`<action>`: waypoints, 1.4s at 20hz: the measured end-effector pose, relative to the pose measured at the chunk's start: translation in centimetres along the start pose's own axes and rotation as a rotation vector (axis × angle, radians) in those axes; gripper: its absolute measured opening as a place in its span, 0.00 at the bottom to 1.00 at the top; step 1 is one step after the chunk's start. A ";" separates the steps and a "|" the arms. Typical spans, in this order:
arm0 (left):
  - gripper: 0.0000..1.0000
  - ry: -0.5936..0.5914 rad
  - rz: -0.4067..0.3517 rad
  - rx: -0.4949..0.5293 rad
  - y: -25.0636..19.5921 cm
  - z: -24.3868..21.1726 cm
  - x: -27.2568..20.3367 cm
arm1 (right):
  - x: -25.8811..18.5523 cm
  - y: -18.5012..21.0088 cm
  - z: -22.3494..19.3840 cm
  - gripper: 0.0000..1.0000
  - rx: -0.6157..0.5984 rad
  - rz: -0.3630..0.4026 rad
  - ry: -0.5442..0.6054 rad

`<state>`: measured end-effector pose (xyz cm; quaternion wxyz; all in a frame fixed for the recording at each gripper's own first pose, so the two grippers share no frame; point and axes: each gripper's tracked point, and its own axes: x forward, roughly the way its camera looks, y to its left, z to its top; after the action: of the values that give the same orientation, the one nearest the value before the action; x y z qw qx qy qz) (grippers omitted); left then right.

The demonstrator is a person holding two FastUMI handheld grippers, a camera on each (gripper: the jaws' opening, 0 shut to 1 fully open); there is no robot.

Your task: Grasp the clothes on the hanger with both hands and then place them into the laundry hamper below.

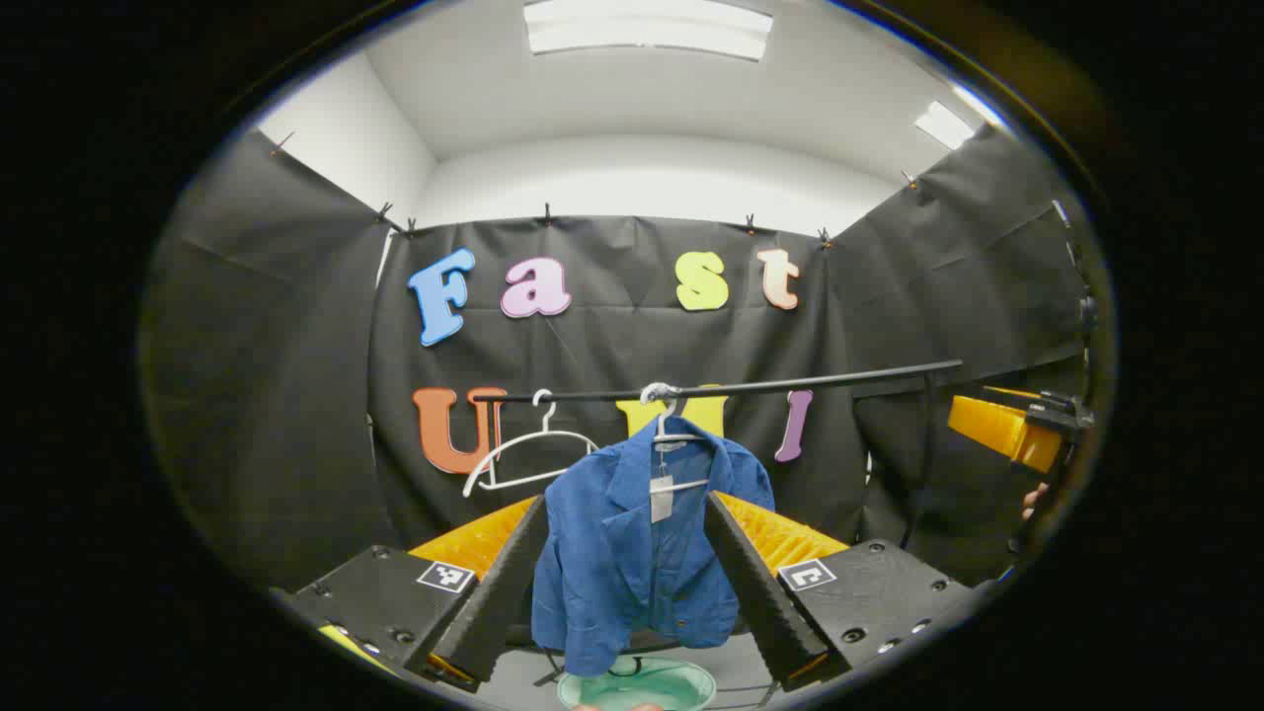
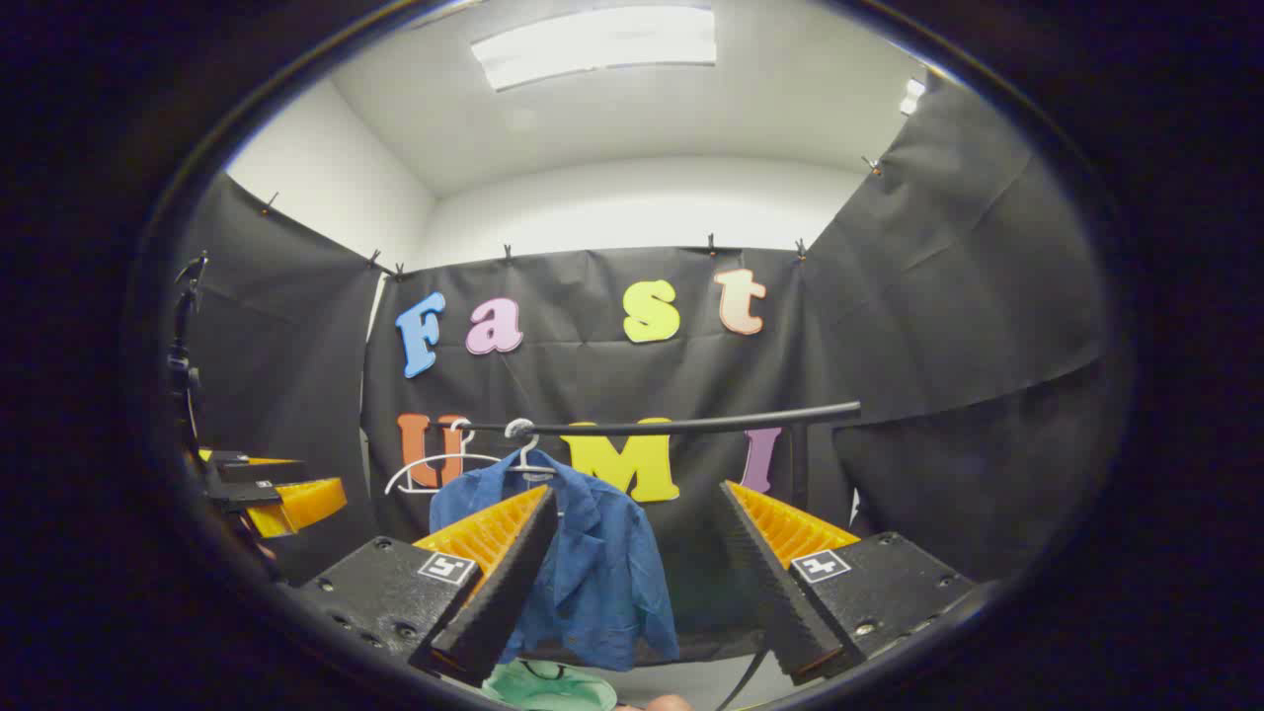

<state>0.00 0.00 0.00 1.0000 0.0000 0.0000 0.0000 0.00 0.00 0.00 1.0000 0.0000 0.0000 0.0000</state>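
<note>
Blue woven jacket [image 1: 632,553] with a white tag hangs at lower centre on a white hanger [image 1: 664,420]; left gripper [image 1: 632,632] and right gripper [image 2: 637,622] fingers spread apart, holding nothing.

black cloth walls [image 1: 267,395], white ceiling [image 1: 642,99]

A blue jacket [image 1: 637,553] hangs from a white hanger [image 1: 671,434] on the black rail [image 1: 790,383], framed between the left gripper [image 1: 632,583]'s spread fingers [image 1: 755,583]. A green hamper [image 1: 637,686] sits below it.
</note>
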 end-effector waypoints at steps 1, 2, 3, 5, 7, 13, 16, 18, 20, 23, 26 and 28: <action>0.99 -0.004 0.007 -0.004 0.1 0.1 0.1 | 0.4 -0.2 -0.3 1.00 0.002 0.003 0.009; 0.98 -0.007 0.017 -0.006 0.2 0.1 0.3 | 0.8 -0.6 -0.4 1.00 0.000 -0.001 0.014; 0.98 -0.002 0.028 -0.004 0.5 -0.2 0.4 | 1.2 -1.0 -0.6 1.00 -0.007 -0.002 0.019; 0.98 -0.004 0.051 -0.002 0.7 -0.2 0.6 | 2.0 -1.4 -1.2 1.00 -0.027 0.003 0.036; 0.98 -0.008 0.069 -0.004 1.0 -0.2 1.1 | 2.8 -1.5 -1.5 1.00 -0.032 0.011 0.046; 0.98 -0.034 0.104 0.005 2.3 0.7 1.7 | 5.5 -1.6 -2.7 1.00 -0.028 0.021 0.068; 0.98 -0.025 0.117 0.000 3.1 0.0 2.2 | 6.7 -1.0 -3.7 1.00 -0.035 0.020 0.092; 0.98 -0.005 0.116 -0.013 3.5 -1.0 2.8 | 7.3 -0.2 -4.4 1.00 -0.046 0.018 0.111; 0.98 0.012 0.106 -0.026 3.8 -2.0 3.2 | 7.7 0.9 -5.7 1.00 -0.045 0.019 0.135; 0.98 0.030 0.082 -0.043 4.2 -3.4 4.0 | 8.7 3.0 -7.5 1.00 -0.036 0.012 0.175; 0.99 0.060 0.060 -0.057 5.0 -5.1 5.1 | 9.6 4.8 -9.6 1.00 -0.034 -0.003 0.224; 0.99 0.065 0.036 -0.075 5.4 -6.3 6.0 | 10.2 5.8 -11.2 1.00 -0.038 -0.009 0.245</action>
<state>5.99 5.39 -6.31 0.9986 -0.0374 0.0326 0.0181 10.23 5.76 -11.22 0.9923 -0.0188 0.1221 -0.0044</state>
